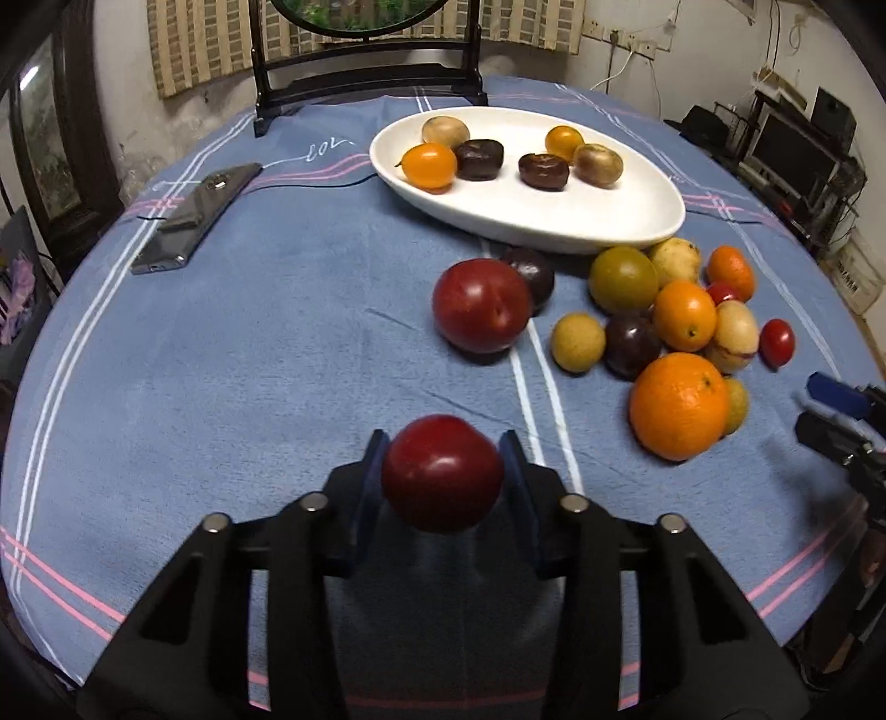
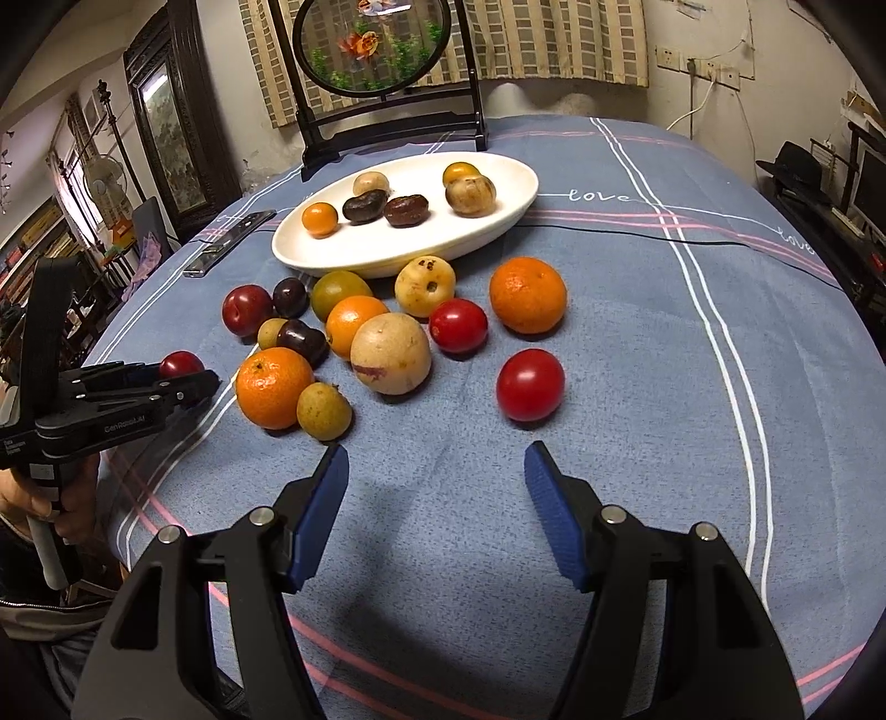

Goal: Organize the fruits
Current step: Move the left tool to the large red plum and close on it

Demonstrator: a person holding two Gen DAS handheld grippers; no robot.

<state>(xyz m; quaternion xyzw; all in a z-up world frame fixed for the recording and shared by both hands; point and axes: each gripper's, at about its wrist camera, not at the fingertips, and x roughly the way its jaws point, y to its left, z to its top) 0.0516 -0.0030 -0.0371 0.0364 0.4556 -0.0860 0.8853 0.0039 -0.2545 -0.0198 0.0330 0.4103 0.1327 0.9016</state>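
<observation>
Bare cloth [image 2: 637, 387] right of the fruit pile [image 2: 354, 332] gives passage.

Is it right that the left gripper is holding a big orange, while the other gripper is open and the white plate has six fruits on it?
Not quite. The left gripper holds a dark red plum, not an orange; the left wrist view shows it pinched between the two fingers. The rest is right: the right gripper is open with nothing in it, and the white plate has six fruits on it.

Room: striped curtain [image 2: 554, 44] at 12 o'clock; dark carved cabinet [image 2: 171, 138] at 10; white wall with sockets [image 2: 698, 66] at 1; standing fan [image 2: 105, 177] at 9.
</observation>
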